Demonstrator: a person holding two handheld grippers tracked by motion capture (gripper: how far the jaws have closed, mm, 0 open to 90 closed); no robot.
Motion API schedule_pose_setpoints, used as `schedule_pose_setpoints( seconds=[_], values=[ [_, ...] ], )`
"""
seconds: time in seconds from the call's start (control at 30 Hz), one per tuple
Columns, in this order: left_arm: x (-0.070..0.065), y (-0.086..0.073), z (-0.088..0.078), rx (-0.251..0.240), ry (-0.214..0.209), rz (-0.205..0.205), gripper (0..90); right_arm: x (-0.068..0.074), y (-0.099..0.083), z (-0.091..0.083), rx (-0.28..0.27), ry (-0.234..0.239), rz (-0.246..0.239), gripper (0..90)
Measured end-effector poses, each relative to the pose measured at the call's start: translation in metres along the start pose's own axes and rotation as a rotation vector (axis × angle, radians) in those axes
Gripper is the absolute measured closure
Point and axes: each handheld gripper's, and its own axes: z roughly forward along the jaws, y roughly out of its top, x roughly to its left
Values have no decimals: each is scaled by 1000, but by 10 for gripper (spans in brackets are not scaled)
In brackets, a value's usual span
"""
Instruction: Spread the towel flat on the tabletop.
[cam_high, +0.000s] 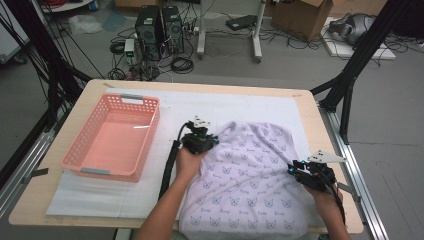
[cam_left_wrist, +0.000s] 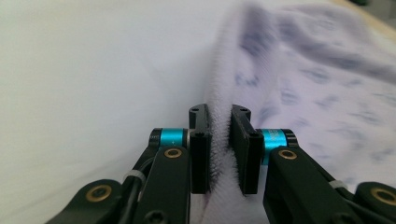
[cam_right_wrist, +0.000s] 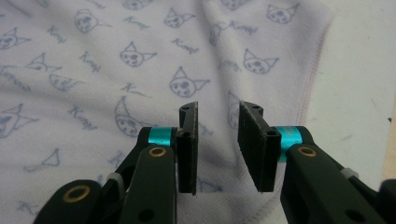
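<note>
The person is working on the printed cloth (cam_high: 250, 185), which is lying spread over the right half of the tabletop (cam_high: 60, 210) beside the pink basket (cam_high: 114, 137). The left tool (cam_left_wrist: 219, 122) is pinching the cloth's ribbed edge, while the right tool (cam_right_wrist: 217, 122) is hovering narrow-gapped over the right hem, gripping nothing. Next, the right probably needs to drop and clamp that hem before any lifting or folding.

Lilac printed garment (cam_high: 250, 185): near hem cut off by bottom picture edge in high view, overhanging table's near edge. Its far folds blurred in left gripper view. Both forearms cut off at bottom edge. Print's small lettering not legible in high view.
</note>
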Motion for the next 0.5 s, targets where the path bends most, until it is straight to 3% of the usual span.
schedule_pose_setpoints(
  seconds=[0.1, 0.13, 0.17, 0.23, 0.33, 0.43, 0.5],
  values=[
    [18, 0, -14, -37, 124, -2, 790, 0, 1, 2, -2, 1, 1, 683],
    [23, -1, -15, -41, 142, -16, 776, 1, 1, 3, -2, 3, 0, 683],
    [27, -2, -15, -37, 142, -41, 720, 1, 2, 4, -2, 4, 1, 682],
    [30, -5, -15, -11, 129, -47, 553, 0, 4, 7, -2, 2, 4, 665],
    [29, -7, -15, 6, 112, -64, 433, -3, 9, 15, -1, -2, 23, 623],
    [26, -13, -19, -32, 96, -70, 431, -9, 16, 27, -5, -13, 62, 535],
    [28, -19, -22, -32, 80, -80, 439, -11, 21, 36, 7, -31, 64, 494]
  ],
)
